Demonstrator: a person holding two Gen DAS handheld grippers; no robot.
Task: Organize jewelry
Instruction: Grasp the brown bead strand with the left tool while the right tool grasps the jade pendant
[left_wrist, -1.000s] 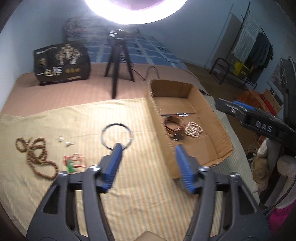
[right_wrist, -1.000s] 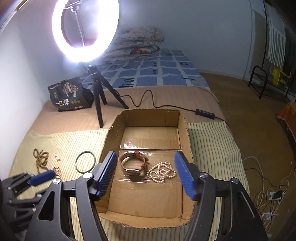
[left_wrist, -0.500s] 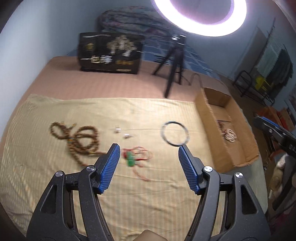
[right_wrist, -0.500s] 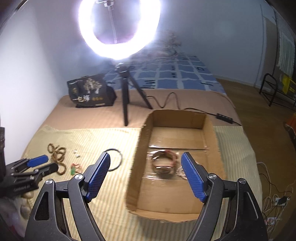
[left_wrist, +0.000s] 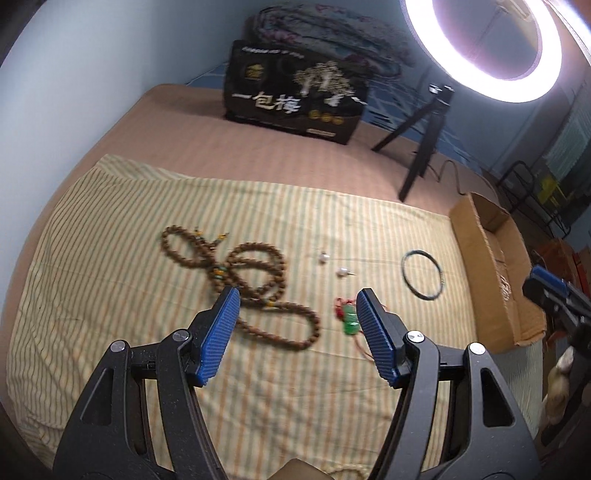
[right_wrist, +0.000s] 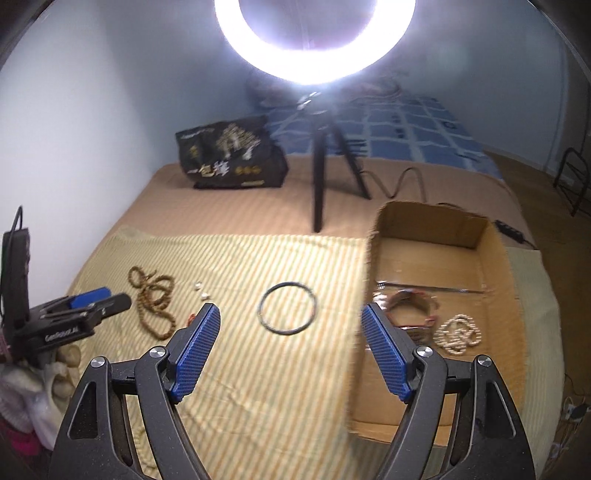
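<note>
Left tool (left_wrist: 297, 334) swung over beads (left_wrist: 236, 273).

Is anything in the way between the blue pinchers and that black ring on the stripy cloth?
Nothing visible blocks it. The right gripper is open and the black ring lies on bare striped cloth just ahead of it. The cardboard box sits off to the ring's right.

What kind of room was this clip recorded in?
Most likely a bedroom set up for filming: the work surface is a bed under a yellow striped cloth, a folded floral quilt lies at its far end, and a lit ring light stands on a tripod.
</note>
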